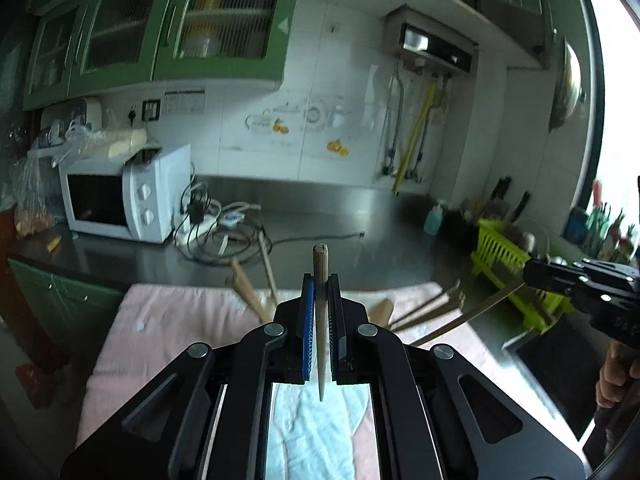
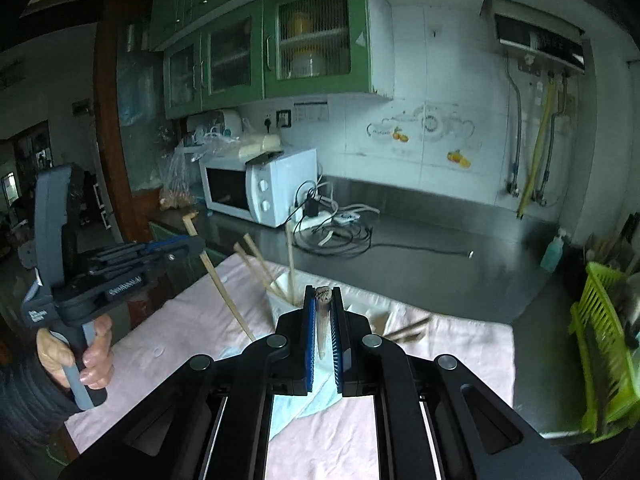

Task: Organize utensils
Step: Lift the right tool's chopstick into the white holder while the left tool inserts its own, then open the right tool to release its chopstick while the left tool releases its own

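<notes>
My left gripper (image 1: 320,280) is shut on a wooden chopstick (image 1: 321,264) that stands upright between its blue pads. My right gripper (image 2: 323,294) is shut on another chopstick (image 2: 322,308). In the right wrist view the left gripper (image 2: 198,245) is at the left in a person's hand, its chopstick (image 2: 224,292) slanting down. In the left wrist view the right gripper (image 1: 530,274) comes in from the right, its chopstick (image 1: 460,322) slanting down to the left. Beyond both grippers, a white holder (image 2: 280,300) with several chopsticks stands on a pink cloth (image 2: 160,344).
Loose chopsticks (image 2: 408,330) lie on the cloth right of the holder. A white microwave (image 2: 260,188) and tangled cables (image 2: 340,236) sit at the back of the steel counter. A green dish rack (image 2: 600,352) and a soap bottle (image 2: 552,254) are at the right; a sink (image 1: 552,380) lies beside the cloth.
</notes>
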Tool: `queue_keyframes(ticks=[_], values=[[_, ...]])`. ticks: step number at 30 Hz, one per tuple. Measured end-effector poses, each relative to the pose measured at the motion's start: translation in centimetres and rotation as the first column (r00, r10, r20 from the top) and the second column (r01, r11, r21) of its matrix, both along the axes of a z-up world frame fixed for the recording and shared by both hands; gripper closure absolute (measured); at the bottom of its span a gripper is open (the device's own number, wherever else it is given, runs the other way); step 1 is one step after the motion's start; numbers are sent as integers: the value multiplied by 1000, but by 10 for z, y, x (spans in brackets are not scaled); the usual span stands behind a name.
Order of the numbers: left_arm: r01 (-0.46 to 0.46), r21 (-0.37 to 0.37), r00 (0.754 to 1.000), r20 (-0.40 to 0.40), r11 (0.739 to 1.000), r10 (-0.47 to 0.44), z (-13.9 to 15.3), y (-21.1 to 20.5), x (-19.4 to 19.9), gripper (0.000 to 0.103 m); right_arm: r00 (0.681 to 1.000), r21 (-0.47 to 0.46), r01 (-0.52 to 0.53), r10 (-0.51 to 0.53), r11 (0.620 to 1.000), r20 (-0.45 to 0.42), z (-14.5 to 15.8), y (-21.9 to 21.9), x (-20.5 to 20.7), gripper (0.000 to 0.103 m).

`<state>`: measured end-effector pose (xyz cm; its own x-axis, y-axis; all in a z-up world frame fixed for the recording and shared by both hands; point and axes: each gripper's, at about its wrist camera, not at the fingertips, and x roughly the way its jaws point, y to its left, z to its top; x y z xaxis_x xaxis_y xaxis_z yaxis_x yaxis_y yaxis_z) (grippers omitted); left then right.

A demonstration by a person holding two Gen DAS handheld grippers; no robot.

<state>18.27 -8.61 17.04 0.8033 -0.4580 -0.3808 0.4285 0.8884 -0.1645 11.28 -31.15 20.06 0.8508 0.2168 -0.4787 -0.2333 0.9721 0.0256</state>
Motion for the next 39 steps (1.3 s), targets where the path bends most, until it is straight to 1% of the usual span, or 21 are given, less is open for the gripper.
queue_keyframes(ticks=[2, 5, 8, 12, 15, 20, 22, 25, 30, 31, 32, 33, 35, 36, 37, 38, 39], values=[[-5, -2, 999, 32, 1000, 5, 14, -3, -1, 98, 1000, -2, 10, -10, 1000, 13, 11, -4, 4, 96], [-21, -3, 997, 80, 1000, 21, 34, -8, 3, 98, 999, -3, 32, -32, 999, 28, 20, -8, 12, 96], [-34, -5, 994, 103, 999, 34, 46, -12, 13, 98, 998, 1, 49, -49, 999, 31, 19, -14, 21, 96], [-61, 10, 989, 134, 998, 59, 51, -19, 26, 98, 997, 9, 68, -68, 998, 29, 11, -21, 35, 96], [-91, 22, 985, 147, 996, 86, 47, -23, 38, 98, 997, 10, 77, -77, 997, 12, 2, -23, 47, 96], [-117, 3, 985, 125, 993, 115, 31, -21, 61, 98, 996, -2, 87, -87, 996, -21, -17, -24, 63, 96], [-115, -1, 987, 112, 993, 114, 24, -21, 68, 98, 996, 1, 85, -85, 996, -35, -23, -24, 67, 96], [-117, -1, 990, 78, 993, 117, 10, -22, 80, 98, 995, 1, 78, -78, 997, -56, -32, -23, 75, 96], [-86, 39, 996, -4, 996, 86, -16, -29, 96, 97, 994, 0, 84, -83, 997, -77, -42, -21, 84, 96], [-93, 47, 996, -8, 995, 93, -20, -29, 97, 95, 993, 2, 90, -90, 996, -77, -44, -21, 85, 95], [-106, 60, 994, -9, 993, 107, -24, -29, 97, 93, 992, 5, 94, -93, 996, -80, -44, -23, 86, 89], [-105, 63, 994, -12, 992, 106, -25, -29, 97, 88, 992, 10, 97, -95, 995, -81, -45, -23, 86, 81], [-115, 64, 993, -8, 991, 116, -27, -28, 95, 75, 991, 9, 105, -104, 994, -81, -45, -24, 86, 80], [-117, 65, 993, -5, 991, 118, -27, -27, 93, 60, 991, 8, 107, -106, 994, -82, -46, -25, 85, 75], [-121, 66, 993, 3, 990, 121, -26, -26, 90, 45, 991, 8, 111, -110, 994, -82, -46, -25, 84, 73], [-139, 69, 990, 18, 988, 138, -25, -24, 85, 41, 990, 9, 116, -115, 993, -79, -46, -26, 81, 71], [-139, 67, 990, 25, 988, 137, -23, -22, 82, 40, 990, 11, 118, -116, 993, -77, -46, -27, 79, 70]])
